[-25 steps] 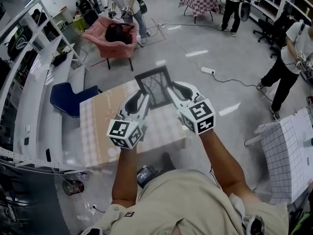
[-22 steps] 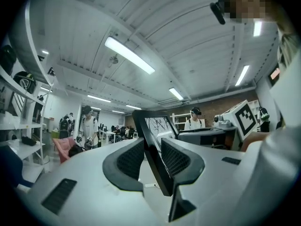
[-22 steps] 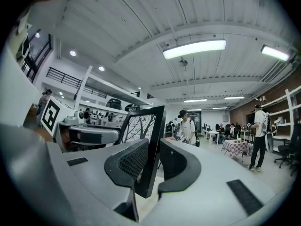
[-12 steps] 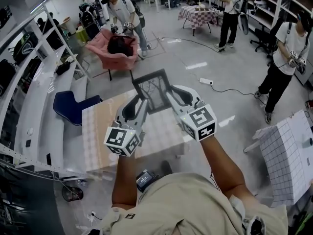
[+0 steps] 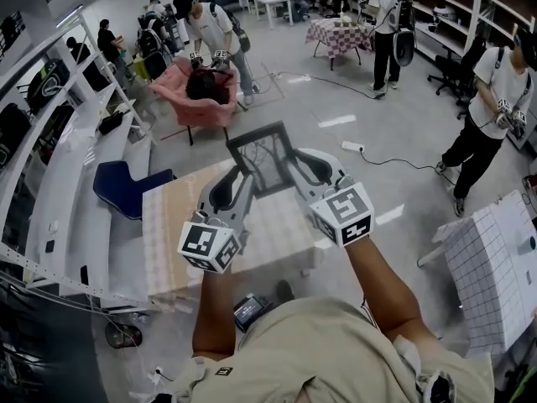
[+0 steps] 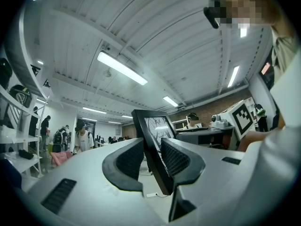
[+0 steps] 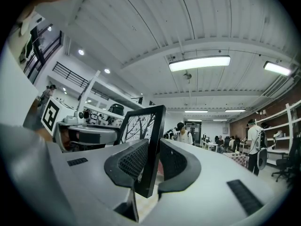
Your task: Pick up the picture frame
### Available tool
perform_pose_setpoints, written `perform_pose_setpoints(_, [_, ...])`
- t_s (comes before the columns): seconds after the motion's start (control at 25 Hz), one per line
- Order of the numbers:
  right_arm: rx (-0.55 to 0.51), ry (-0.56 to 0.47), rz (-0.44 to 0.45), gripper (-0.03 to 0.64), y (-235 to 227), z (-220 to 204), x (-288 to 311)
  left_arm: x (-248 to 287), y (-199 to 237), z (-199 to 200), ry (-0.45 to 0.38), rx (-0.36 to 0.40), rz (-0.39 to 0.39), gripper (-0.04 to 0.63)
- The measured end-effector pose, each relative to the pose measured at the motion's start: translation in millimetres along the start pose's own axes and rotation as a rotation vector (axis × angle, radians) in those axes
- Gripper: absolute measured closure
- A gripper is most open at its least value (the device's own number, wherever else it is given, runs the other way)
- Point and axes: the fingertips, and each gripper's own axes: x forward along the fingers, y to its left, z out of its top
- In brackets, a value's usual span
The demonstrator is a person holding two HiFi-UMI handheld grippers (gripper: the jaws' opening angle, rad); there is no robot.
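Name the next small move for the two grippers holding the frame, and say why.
Probably a short, even lift. The left gripper and right gripper are each shut on a side edge of the picture frame, which seems held above the table; raising both together should keep it level.

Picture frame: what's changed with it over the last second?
The picture frame has risen slightly against the table, carried by both grippers. Unchanged: the left gripper and the right gripper stay shut on its opposite side edges.
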Motion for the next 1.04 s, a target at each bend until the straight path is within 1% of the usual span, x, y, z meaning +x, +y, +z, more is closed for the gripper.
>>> perform_pose_setpoints(0.32, [-0.012, -0.007, -0.004, 0.535, 0.2, 0.7, -9.3, -2.5, -8.4, -0.7, -0.004, 0.005, -0.003, 0.489])
perform_pose_setpoints(0.8, [-0.011, -0.002, 0.005, 0.535, 7.4, 2.7, -9.2, -8.1, -7.3, 0.4, 0.002, 0.006, 0.004, 0.489])
perform_pose_setpoints(1.04, [-0.014, 0.006, -0.004, 0.535, 2.4, -3.3, -7.3, -5.2, -5.5, -1.8, 0.007, 0.010, 0.006, 0.488])
